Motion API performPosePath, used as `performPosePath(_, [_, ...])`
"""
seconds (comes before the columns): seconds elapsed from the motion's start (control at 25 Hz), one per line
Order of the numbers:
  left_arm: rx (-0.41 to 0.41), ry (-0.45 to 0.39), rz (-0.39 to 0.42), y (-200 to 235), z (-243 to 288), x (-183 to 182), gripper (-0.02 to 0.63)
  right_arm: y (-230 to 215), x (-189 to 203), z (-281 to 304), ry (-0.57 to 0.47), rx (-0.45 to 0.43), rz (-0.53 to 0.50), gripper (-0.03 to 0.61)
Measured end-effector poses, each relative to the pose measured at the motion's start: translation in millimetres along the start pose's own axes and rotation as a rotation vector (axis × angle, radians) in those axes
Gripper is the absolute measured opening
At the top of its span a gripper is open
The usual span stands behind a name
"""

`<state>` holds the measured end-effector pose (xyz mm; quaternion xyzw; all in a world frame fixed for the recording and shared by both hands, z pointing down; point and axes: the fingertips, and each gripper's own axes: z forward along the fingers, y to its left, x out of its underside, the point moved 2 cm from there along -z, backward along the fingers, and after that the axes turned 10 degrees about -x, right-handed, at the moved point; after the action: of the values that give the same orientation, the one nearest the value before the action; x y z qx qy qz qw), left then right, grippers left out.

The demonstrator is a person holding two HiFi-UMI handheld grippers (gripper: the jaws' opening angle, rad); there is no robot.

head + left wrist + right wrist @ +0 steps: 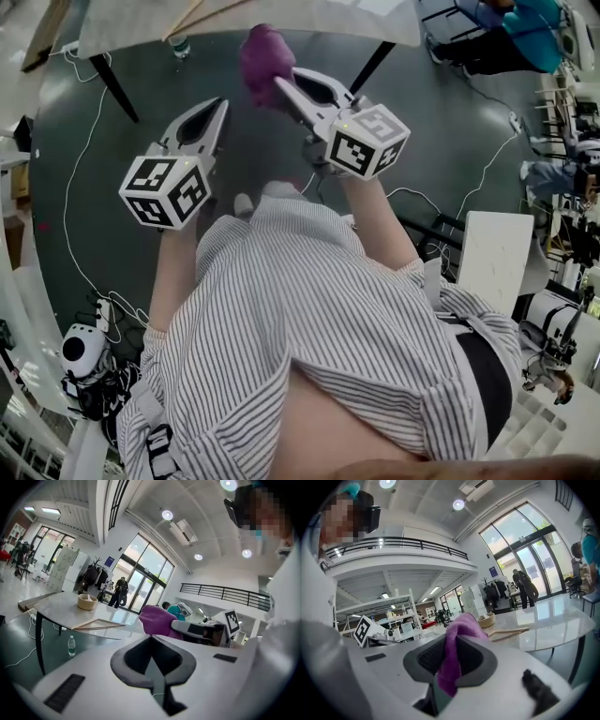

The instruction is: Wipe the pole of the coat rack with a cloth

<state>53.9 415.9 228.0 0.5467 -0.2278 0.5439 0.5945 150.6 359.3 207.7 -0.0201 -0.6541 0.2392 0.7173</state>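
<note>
Right gripper clamped on the purple cloth, held in front of you near the table. Left gripper: jaws together, empty. No coat rack pole within reach. Step looks like approach. Next, you need to bring the cloth to the pole.

A pale, glossy table on thin black legs stands on a dark grey-green floor. A round tan bowl sits on the table's top, back from the edge. Nearer the table's edge lie long wooden strips, flat on the top and meeting at a shallow angle. Under the table, near one of its legs, a clear water bottle stands upright on the floor. A white cable lies on the floor and runs away from the table in loose curves.
</note>
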Motion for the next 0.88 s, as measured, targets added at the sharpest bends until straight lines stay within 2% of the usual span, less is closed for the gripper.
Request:
performPosePath(0.24, [0.007, 0.043, 0.005, 12, 27, -2, 0.014, -29, 2, 2, 0.012, 0.051, 0.02, 0.066])
performPosePath(0.4, [0.013, 0.059, 0.014, 15, 45, -10, 0.011, -53, -11, -3, -0.022, 0.073, 0.009, 0.066])
performPosePath(0.72, [-0.034, 0.08, 0.021, 53, 101, -27, 0.011, -129, -28, 28, -0.032, 0.104, 0.034, 0.066])
performPosePath(0.8, [-0.057, 0.078, 0.004, 69, 120, -35, 0.011, -149, -31, 39, -0.018, 0.099, 0.039, 0.066])
performPosePath(0.88, [-0.059, 0.082, -0.018, 79, 143, -45, 0.011, -167, -36, 51, 0.011, 0.058, 0.025, 0.066])
